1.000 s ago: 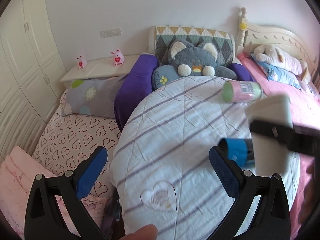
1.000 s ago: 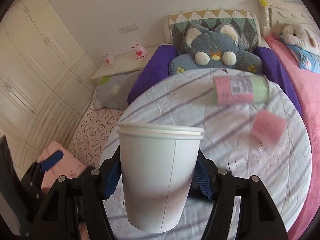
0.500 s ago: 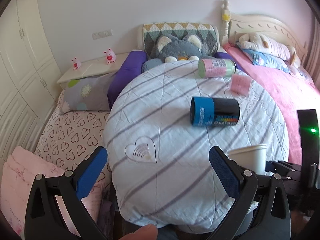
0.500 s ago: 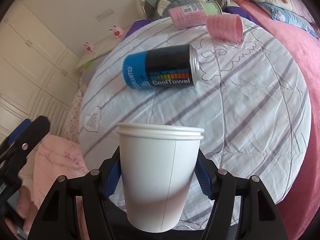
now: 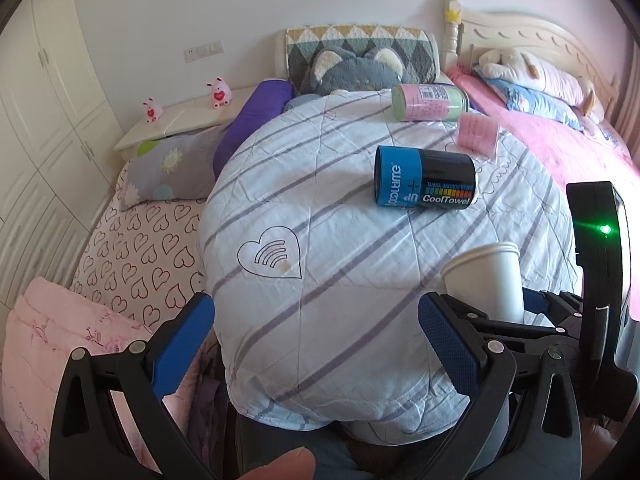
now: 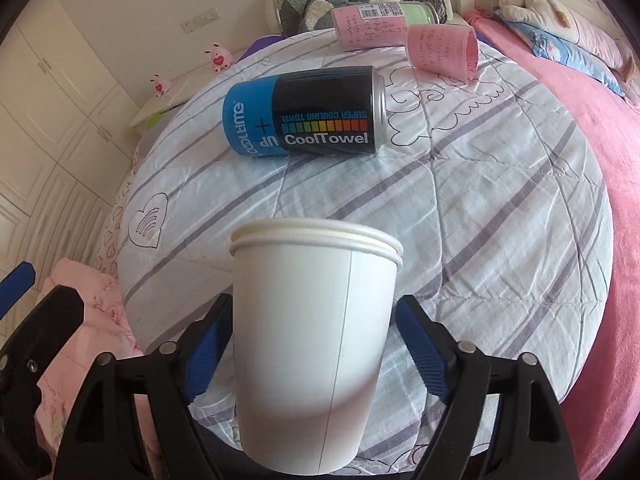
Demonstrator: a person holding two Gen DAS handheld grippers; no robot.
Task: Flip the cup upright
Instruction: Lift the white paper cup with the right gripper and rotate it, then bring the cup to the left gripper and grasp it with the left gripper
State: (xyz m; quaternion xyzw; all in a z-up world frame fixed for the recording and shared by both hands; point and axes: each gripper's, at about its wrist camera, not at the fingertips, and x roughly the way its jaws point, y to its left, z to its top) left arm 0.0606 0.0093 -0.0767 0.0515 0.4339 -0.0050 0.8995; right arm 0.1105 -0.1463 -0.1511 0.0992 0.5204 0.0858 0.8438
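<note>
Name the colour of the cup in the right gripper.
Plain white cup; the right wrist view shows it best.

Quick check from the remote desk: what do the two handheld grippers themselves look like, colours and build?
Both match: the left gripper and right gripper have black plastic frames with triangular cut-outs, silver screw heads at the joints, and textured blue pads on the fingers. The left view also shows a black upright unit with a lit green light on the right gripper. A bare fingertip shows; no sleeve visible.
</note>
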